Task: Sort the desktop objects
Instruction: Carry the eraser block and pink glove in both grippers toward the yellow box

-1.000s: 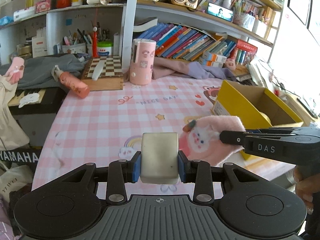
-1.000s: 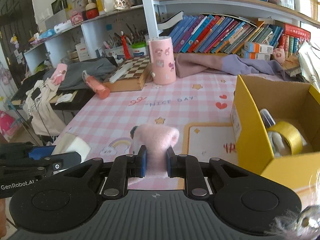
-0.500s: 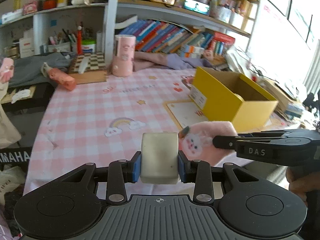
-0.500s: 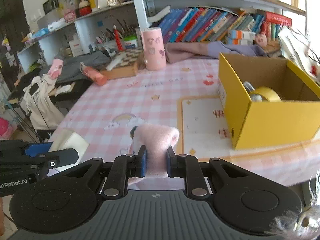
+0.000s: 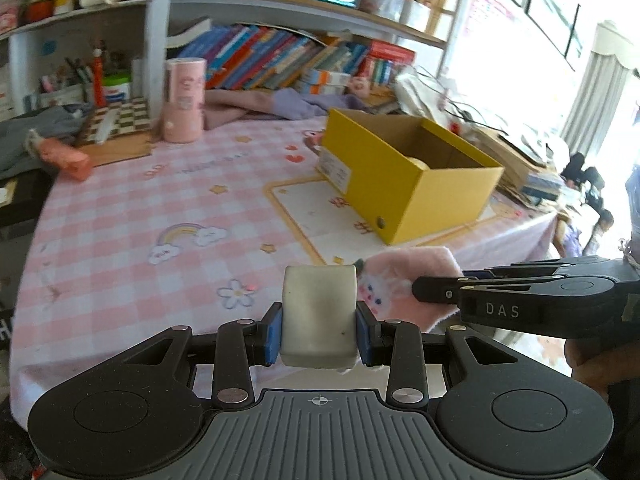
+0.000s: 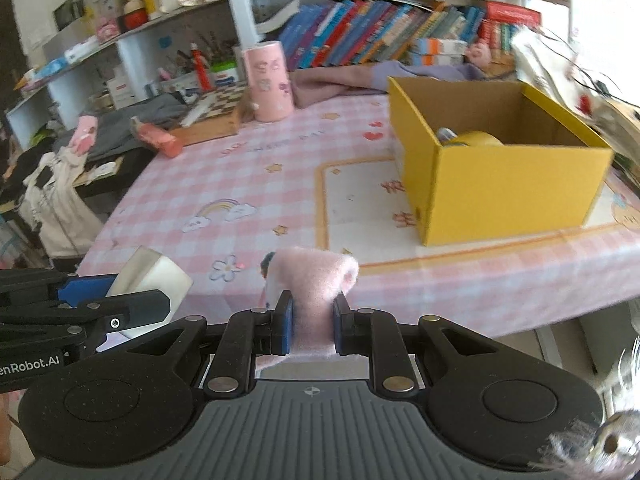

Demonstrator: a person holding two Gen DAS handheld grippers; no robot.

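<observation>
Shelving (image 5: pixel 280 4) crammed with books, jars and pens backs the scene, and below it a table under a pink checked cloth (image 5: pixel 120 208) printed with rainbows, stars and hearts fills most of both views. On the cloth, toward its right side, stands an open yellow cardboard box (image 5: pixel 404 176), a yellow roll of tape (image 6: pixel 478 138) lying inside it against the near wall. Near the back edge a wooden checkerboard (image 6: pixel 212 108) lies flat, a pink cylindrical container (image 6: pixel 268 80) stands upright just beside it, and a crumpled purple and pink cloth (image 5: pixel 276 104) lies behind the box. A salmon-pink bottle (image 5: pixel 64 158) lies on its side at the left rim of the table, by a heap of grey fabric. In front of the table's near edge, both tools hover side by side and clear of the cloth. The left gripper (image 5: pixel 319 320) has its blue pads pressed against the two sides of a pale whitish block (image 5: pixel 319 312), which it holds upright. The right gripper (image 6: pixel 313 322) is pinched tight on a pink fuzzy glove (image 6: pixel 314 280) with a small cartoon face, whose free end bulges up above the jaws. In the left wrist view the glove sits just right of the block, almost touching it.
</observation>
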